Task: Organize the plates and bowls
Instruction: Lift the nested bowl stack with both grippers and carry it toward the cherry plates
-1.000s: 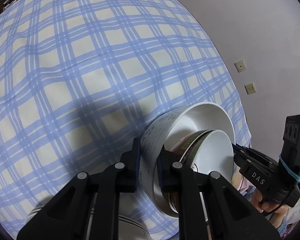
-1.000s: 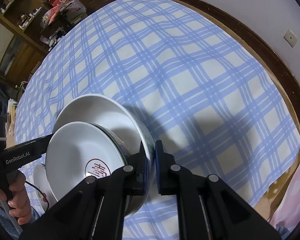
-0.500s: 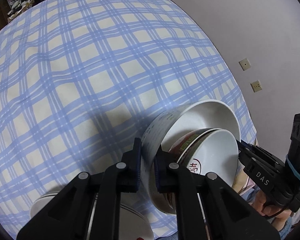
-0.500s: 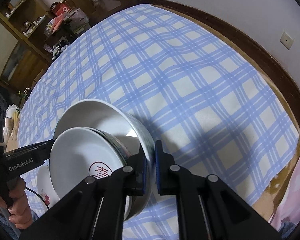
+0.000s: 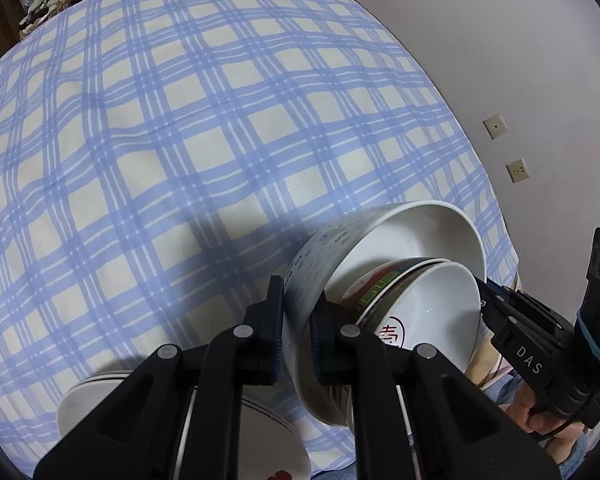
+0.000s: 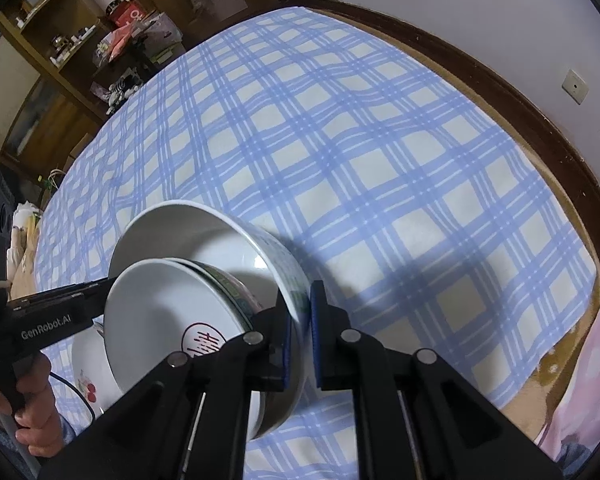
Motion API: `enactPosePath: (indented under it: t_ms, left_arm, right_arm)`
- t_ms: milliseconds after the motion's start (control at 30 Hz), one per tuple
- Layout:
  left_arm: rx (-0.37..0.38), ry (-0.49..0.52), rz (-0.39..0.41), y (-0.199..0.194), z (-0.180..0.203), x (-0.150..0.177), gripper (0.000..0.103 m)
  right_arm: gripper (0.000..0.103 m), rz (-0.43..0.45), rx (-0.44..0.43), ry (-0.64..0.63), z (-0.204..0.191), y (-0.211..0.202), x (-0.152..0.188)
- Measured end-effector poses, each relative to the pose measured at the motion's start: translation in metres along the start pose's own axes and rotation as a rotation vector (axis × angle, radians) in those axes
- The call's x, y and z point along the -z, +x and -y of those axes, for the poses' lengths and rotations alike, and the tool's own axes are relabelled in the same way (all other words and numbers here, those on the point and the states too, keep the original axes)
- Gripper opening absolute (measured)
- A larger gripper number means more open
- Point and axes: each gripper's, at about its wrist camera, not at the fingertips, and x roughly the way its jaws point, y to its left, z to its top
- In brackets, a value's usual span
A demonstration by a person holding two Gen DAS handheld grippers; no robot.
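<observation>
A large white bowl hangs tilted over the checked tablecloth. Nested in it are a bowl with a red and green patterned outside and a white bowl with a red seal mark. My left gripper is shut on the big bowl's near rim. My right gripper is shut on the opposite rim. Each gripper also shows in the other's view, the right gripper and the left gripper, each held by a hand.
A stack of white plates lies under the left gripper at the table's near edge; one plate has a cherry print. The wooden table rim runs close to the wall with sockets. Shelves stand beyond the far side.
Both grips on the big bowl's rim have held. Both views have tilted a little, showing more of the far table edge and more of the plates below the left gripper.
</observation>
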Motion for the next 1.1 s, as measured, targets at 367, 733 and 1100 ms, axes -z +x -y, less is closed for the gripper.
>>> enactPosePath:
  t_ms: [367,733,1100]
  left_arm:
    - [0.060,-0.064,0.048,0.005,-0.014,0.003,0.013]
    - [0.031,-0.046,-0.003,0.005,-0.012,0.003,0.013]
    - [0.016,-0.053,0.017,-0.010,-0.006,0.010,0.011]
  right_arm:
    - [0.013,0.003,-0.024,0.001,0.004,0.006,0.000]
    - [0.011,-0.058,0.002,-0.023,-0.002,0.012,-0.006]
    - [0.011,0.004,-0.010,0.003,-0.004,-0.006,-0.002]
